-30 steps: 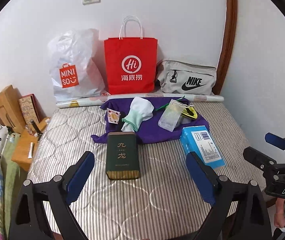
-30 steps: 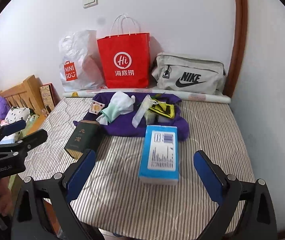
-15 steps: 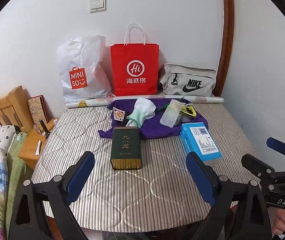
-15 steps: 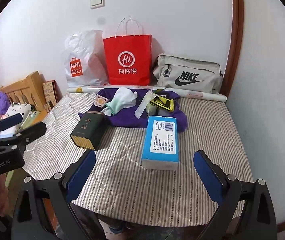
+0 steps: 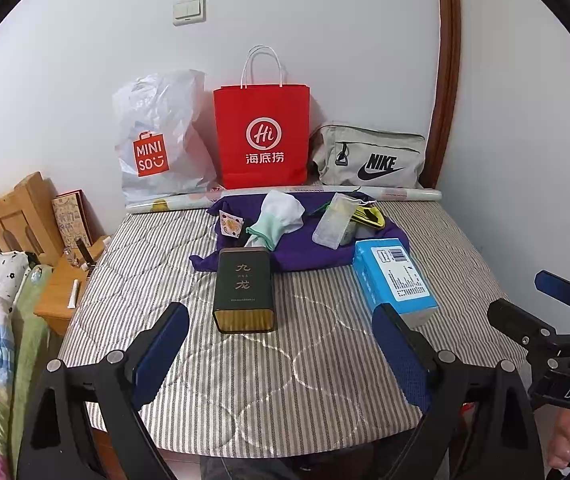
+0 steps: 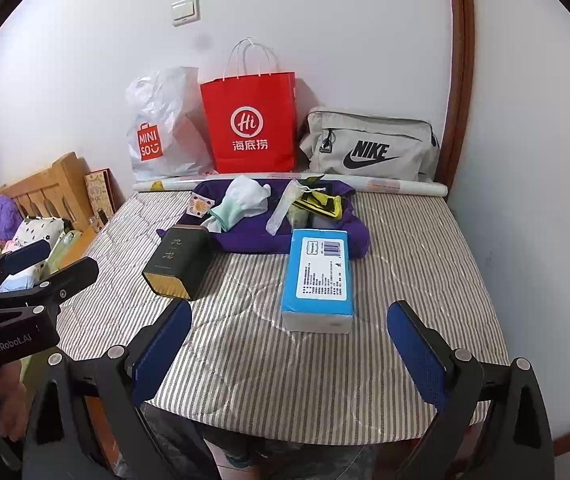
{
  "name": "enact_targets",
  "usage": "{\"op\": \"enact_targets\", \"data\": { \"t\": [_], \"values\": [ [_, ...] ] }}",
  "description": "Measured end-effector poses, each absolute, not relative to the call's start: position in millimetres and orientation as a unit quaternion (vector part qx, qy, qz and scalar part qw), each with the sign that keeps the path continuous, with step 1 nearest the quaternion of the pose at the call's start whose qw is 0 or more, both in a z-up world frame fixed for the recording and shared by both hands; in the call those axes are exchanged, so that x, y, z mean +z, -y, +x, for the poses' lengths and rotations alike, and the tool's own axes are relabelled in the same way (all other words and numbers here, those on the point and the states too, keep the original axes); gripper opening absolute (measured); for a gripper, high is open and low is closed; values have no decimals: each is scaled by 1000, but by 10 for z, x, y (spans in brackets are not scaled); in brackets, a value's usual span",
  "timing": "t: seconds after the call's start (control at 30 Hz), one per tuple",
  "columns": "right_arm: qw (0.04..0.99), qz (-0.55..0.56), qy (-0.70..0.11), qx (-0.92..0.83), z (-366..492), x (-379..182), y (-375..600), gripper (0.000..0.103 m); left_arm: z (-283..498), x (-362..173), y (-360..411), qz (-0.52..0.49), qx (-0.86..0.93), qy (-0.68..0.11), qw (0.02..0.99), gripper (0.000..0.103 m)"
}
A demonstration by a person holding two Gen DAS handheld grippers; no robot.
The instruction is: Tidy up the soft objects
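Left gripper and right gripper both spread wide, holding nothing, above near edge of striped mattress. Soft things, purple cloth w/ white sock, lie well ahead, behind green tin & blue box

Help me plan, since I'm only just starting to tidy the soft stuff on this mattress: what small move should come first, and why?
Probably bring the left gripper forward past the dark tin toward the white and mint glove. Both grippers are open, empty and short of everything, and the glove lies loose on top of the purple cloth, nearer the left side. The right gripper faces the blue box.
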State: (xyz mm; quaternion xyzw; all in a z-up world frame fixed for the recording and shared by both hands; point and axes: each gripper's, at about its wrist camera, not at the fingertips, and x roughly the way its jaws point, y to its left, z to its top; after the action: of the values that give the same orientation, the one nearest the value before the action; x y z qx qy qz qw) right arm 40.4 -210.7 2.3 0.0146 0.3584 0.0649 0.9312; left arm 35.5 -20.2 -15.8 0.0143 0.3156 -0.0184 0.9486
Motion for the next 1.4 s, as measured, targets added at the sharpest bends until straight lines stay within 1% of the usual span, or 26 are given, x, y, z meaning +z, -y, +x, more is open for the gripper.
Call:
{"op": "enact_targets", "data": {
  "t": [1.4],
  "values": [
    [931, 15, -359, 70, 323, 22, 2067, 97, 319, -163, 180, 14, -18, -318, 948, 93]
  ]
}}
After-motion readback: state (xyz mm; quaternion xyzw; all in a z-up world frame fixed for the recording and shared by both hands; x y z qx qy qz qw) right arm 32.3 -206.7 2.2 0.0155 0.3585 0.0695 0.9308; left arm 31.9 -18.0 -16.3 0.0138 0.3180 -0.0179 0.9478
